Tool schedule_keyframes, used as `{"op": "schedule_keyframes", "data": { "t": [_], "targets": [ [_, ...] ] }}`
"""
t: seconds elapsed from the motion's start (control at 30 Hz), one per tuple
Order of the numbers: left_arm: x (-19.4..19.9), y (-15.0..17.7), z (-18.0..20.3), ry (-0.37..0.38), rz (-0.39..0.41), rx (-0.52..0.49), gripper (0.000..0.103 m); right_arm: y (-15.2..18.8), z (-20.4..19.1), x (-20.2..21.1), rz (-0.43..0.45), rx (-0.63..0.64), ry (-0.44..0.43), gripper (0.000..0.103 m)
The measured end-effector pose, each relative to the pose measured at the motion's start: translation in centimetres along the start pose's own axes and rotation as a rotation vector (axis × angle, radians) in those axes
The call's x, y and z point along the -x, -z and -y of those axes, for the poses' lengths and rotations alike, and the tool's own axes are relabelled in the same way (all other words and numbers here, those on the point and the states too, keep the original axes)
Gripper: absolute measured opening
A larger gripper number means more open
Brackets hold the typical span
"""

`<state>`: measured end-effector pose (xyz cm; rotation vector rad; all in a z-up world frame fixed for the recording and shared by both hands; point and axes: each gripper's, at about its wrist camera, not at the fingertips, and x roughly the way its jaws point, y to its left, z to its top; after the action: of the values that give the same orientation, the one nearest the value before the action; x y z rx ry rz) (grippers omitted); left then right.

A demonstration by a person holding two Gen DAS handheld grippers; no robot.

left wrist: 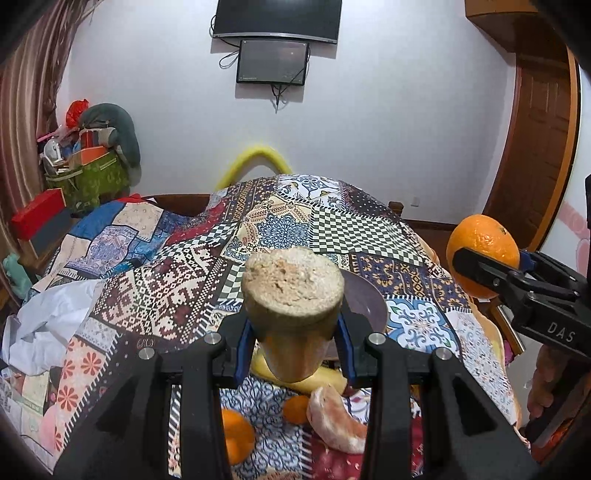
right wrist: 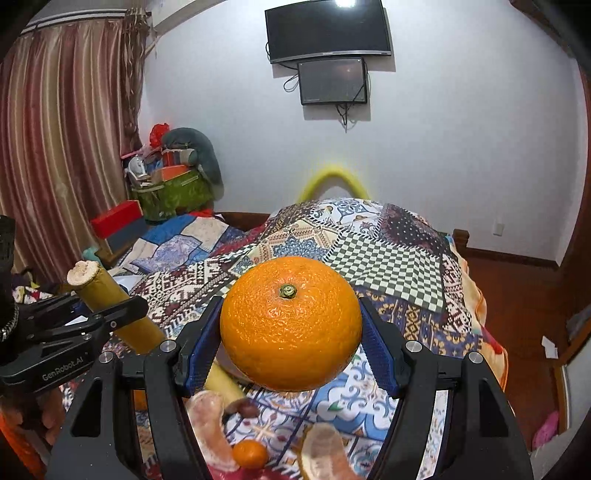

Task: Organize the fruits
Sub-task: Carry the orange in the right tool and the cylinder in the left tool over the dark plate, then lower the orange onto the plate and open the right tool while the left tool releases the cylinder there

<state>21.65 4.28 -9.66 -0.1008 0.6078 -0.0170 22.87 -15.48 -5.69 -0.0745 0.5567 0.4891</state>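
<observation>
My left gripper [left wrist: 295, 341] is shut on a tan sugarcane stalk [left wrist: 293, 288], its fibrous cut end facing the camera; the same stalk [right wrist: 110, 299] shows at the left of the right wrist view. The right gripper [right wrist: 291, 332] is shut on a large orange [right wrist: 291, 321], blue pads pressing on both sides; that orange [left wrist: 482, 251] is also at the right of the left wrist view. Both are held above the patchwork cloth [left wrist: 177, 266]. Below lie a banana [left wrist: 317, 380], pomelo segments [left wrist: 336, 421], small mandarins [left wrist: 236, 435] and a dark plate [left wrist: 365, 295].
White crumpled paper [left wrist: 48, 325] lies at the cloth's left. A green bag of clutter [left wrist: 92, 181] and a red box [left wrist: 37, 214] stand at the back left by a curtain [right wrist: 55, 129]. Two screens [right wrist: 328, 33] hang on the wall. A wooden door [left wrist: 539, 129] is at the right.
</observation>
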Motion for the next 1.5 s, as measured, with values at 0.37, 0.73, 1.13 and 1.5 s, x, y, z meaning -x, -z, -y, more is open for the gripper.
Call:
{"op": "schedule_keyframes", "data": {
  "t": [0.37, 0.73, 1.13, 1.5],
  "targets": [
    [-5.2, -1.0, -0.6, 0.0, -0.057, -0.014, 0.038, -0.8, 0.9, -4.6, -0.034, 0.033, 0.016, 0.067],
    [-10.6, -0.6, -1.0, 0.004, -0.153, -0.025, 0.038, -0.3, 1.4, -10.0, -0.141, 0.119, 0.025, 0.067],
    [-15.0, -0.8, -1.1, 0.038, -0.274, -0.018, 0.038, 0.6, 2.9, -15.0, -0.283, 0.127, 0.001, 0.067],
    [-18.3, -1.4, -0.7, 0.025, -0.337, -0.037, 0.038, 1.2, 3.4, -17.6, -0.358, 0.144, -0.011, 0.067]
  ]
}}
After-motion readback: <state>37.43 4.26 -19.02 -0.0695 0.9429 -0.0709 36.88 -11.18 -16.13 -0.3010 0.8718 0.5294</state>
